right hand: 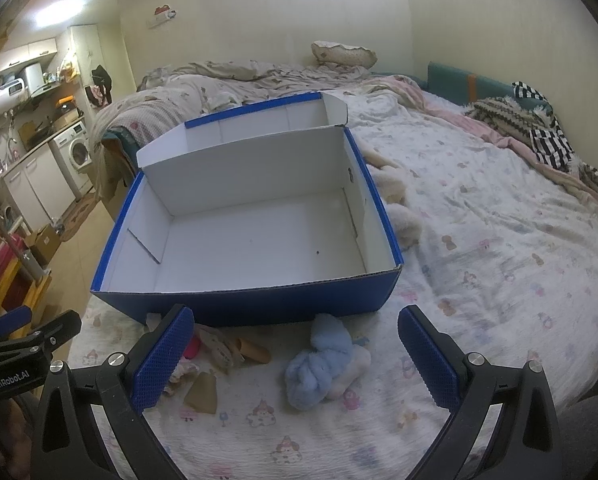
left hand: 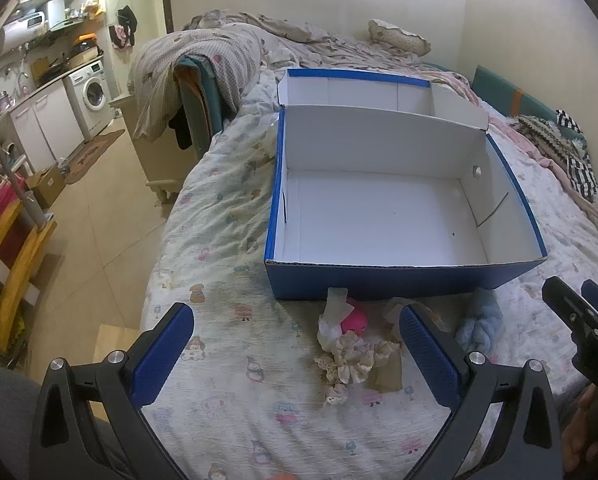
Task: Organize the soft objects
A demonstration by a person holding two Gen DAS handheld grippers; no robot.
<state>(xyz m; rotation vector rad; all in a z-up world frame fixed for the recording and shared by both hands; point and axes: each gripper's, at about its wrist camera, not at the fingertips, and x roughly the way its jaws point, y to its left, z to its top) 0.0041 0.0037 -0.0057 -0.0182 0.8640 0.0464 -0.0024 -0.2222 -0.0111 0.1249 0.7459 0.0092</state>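
Left claw [left hand: 295, 356] and right claw [right hand: 295, 356]: both spread, holding nothing. Fluffy pale-blue plush [right hand: 319, 364] and lace-trimmed cream sock [left hand: 351, 356]: bed, lower centre. Blue-sided white cardboard box [right hand: 235, 304]: unfilled; sorting apparently unstarted.

You are working in a one-room home, a studio flat where sleeping and cooking areas share one space. An unmade bed [left hand: 227, 240] with a cartoon-print sheet fills the view from 6 to 12 o'clock; a rumpled quilt [left hand: 203, 60] and a frilled pillow [left hand: 399, 36] lie toward 12 o'clock, and striped clothing [right hand: 547, 140] is heaped at 2 o'clock. At 10 o'clock you see the kitchen corner: a front-loading washing machine [left hand: 93, 94] under a counter, white base cabinets [left hand: 43, 124], a wall-mounted water heater [left hand: 19, 30] and upper cupboards. A tiled floor [left hand: 107, 216] with a doormat [left hand: 95, 154] runs between bed and kitchen.
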